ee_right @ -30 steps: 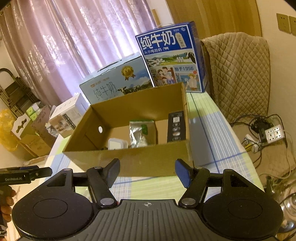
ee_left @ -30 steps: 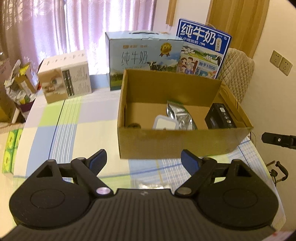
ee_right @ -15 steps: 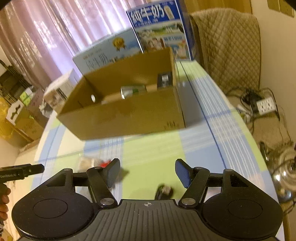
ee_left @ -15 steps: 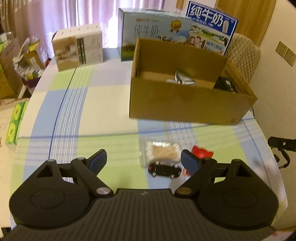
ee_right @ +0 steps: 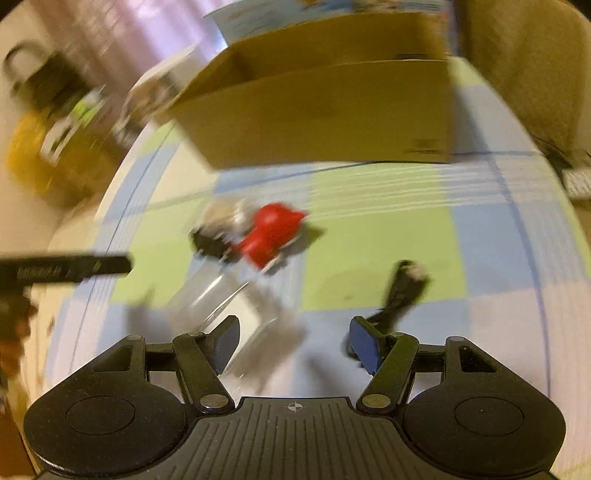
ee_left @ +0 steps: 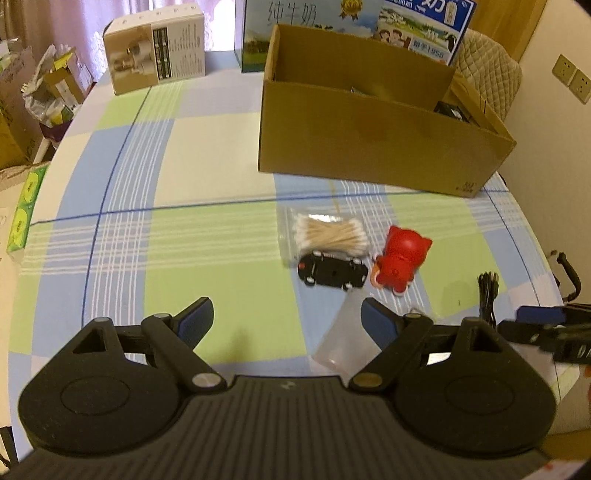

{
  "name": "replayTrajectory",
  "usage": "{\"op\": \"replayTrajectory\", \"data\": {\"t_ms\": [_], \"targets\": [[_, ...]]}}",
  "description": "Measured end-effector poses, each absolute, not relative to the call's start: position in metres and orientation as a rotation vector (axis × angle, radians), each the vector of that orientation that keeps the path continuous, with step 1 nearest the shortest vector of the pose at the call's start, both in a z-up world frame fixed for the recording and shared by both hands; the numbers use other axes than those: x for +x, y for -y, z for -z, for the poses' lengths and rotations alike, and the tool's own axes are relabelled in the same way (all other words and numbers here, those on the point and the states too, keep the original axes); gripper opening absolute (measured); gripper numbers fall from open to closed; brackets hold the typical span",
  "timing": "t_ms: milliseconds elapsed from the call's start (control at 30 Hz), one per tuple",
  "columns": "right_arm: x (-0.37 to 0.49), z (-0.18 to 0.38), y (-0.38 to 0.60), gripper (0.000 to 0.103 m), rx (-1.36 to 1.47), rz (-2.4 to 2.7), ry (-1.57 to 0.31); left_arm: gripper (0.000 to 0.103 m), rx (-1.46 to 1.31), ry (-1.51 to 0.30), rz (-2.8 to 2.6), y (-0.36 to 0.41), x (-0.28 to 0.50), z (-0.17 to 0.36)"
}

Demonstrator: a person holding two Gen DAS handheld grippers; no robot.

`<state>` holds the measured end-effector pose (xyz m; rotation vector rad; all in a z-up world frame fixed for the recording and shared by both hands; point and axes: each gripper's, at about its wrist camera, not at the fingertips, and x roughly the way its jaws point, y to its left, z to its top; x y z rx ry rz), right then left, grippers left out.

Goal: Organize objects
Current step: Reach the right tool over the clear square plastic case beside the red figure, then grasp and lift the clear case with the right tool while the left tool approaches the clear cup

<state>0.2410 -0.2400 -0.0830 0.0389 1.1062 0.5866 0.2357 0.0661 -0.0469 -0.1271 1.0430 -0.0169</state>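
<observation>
An open cardboard box (ee_left: pixel 369 147) (ee_right: pixel 325 110) stands at the back of the checked tablecloth (ee_left: pixel 184 240). In front of it lie a bag of cotton swabs (ee_left: pixel 328 232), a black toy car (ee_left: pixel 332 271) (ee_right: pixel 208 242), a red toy figure (ee_left: pixel 400 258) (ee_right: pixel 271 232), a clear plastic container (ee_left: pixel 345 343) (ee_right: pixel 229 306) and a black bundled cable (ee_left: pixel 487 295) (ee_right: pixel 400 291). My left gripper (ee_left: pixel 286 319) is open above the cloth, left of the clear container. My right gripper (ee_right: pixel 293 341) is open too, between the container and the cable; its view is blurred.
Milk cartons (ee_left: pixel 314 22) and a white-and-brown carton (ee_left: pixel 155 70) stand behind and to the left of the box. A quilted chair (ee_left: pixel 487 66) is at the right. Clutter sits beyond the table's left edge (ee_left: pixel 22 122).
Both grippers have tilted down and pulled back from the box. The small objects on the cloth have come into view. Neither gripper's opening has changed.
</observation>
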Motion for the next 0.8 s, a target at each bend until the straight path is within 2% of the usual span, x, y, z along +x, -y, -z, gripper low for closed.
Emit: {"op": "replayTrajectory", "data": {"t_ms": [100,167,433,800], "targets": [[0.233,0.086,0.222,0.072,-0.061,-0.636,-1.080,0.085,-0.128,-1.057,0.016,-0.067,0.233,0.051],[0.228,0.089,0.211,0.083,-0.125,-0.684,-1.061,0.085,-0.132,-1.065,0.011,-0.070,0.231,0.054],[0.220,0.103,0.182,0.084,-0.298,-0.819,-0.988,0.085,-0.160,-1.082,-0.030,-0.085,0.219,0.062],[0.223,0.128,0.156,0.084,-0.454,-0.890,-0.997,0.085,-0.190,-1.105,-0.089,-0.101,0.209,0.075]]}}
